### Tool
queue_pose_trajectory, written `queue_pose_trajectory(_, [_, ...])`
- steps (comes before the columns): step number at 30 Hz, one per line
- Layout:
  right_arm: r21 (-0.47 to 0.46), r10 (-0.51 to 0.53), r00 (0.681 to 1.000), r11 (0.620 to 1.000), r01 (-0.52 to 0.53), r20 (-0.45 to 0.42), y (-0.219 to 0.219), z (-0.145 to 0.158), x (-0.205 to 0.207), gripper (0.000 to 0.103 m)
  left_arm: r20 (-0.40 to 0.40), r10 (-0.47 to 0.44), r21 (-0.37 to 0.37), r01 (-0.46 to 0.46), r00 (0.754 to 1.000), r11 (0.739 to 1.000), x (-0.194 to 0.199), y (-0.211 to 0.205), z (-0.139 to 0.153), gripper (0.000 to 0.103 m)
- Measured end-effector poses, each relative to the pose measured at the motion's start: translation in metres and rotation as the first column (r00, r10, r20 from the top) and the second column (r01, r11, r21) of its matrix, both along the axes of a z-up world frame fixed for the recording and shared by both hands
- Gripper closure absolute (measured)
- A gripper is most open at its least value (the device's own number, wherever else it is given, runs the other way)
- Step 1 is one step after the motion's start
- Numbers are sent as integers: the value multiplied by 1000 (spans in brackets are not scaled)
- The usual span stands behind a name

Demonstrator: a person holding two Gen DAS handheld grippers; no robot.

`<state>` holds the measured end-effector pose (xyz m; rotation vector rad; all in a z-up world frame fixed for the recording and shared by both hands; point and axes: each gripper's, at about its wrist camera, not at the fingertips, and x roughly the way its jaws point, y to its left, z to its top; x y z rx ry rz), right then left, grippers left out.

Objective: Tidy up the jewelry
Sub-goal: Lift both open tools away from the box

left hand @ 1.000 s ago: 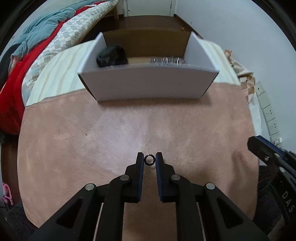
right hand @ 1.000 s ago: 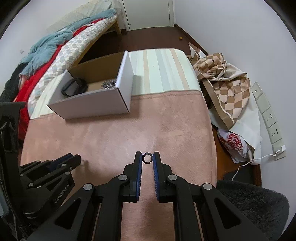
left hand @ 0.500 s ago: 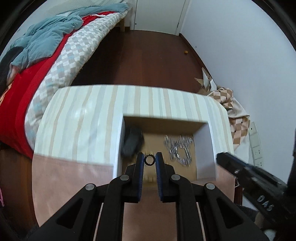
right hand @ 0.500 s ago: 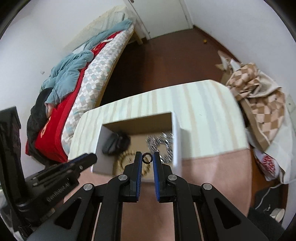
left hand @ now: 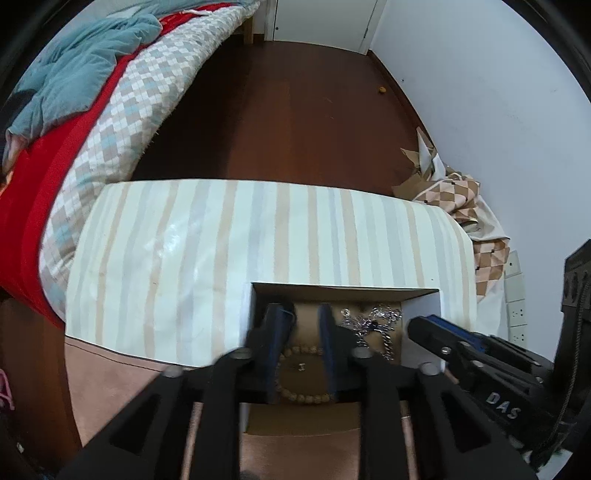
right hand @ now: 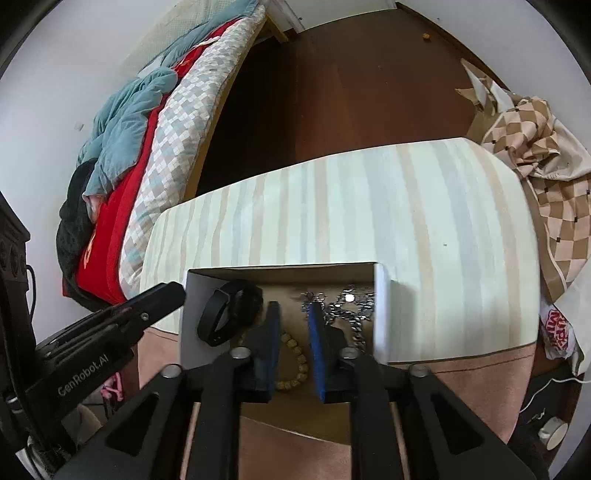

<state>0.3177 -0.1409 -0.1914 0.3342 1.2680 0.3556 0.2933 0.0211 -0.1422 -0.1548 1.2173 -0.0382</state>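
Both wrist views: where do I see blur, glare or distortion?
Left wrist view: the left tongs look soft with motion blur, and a pale glare patch lies on the striped cloth.
Right wrist view: sharper, though the box wall is smeared.
Both views: fisheye bending curves the table edges, with dark corners.

Place: a home bedroom.
Bed [left hand: 122, 96]: stood along the wall, spread with a checked quilt, a red cover and a rumpled teal blanket [right hand: 125, 122].
Floor [left hand: 303, 110]: dark wood.
Door [left hand: 317, 18]: white, at the far end.
Wall sockets [left hand: 515, 291]: set low.
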Motion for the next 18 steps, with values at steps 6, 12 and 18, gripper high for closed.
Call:
queue_pose_trajectory(6, [-22, -23, 999, 999, 24, 33, -14, 11, -13, 75, 53, 22, 51, -24, 998, 998, -14, 9, 11, 51])
queue_pose_trajectory(12, [-131, -19, 995, 991, 32, 95, -18, 27, -39, 57, 103, 35, 108, -46, 994, 993, -40, 15, 18, 17])
queue_pose_trajectory(18, [-337, -5, 988, 940, 57, 153, -15, 34, -69, 15, 109, 43, 164, -60, 993, 985, -71, 13, 13, 1])
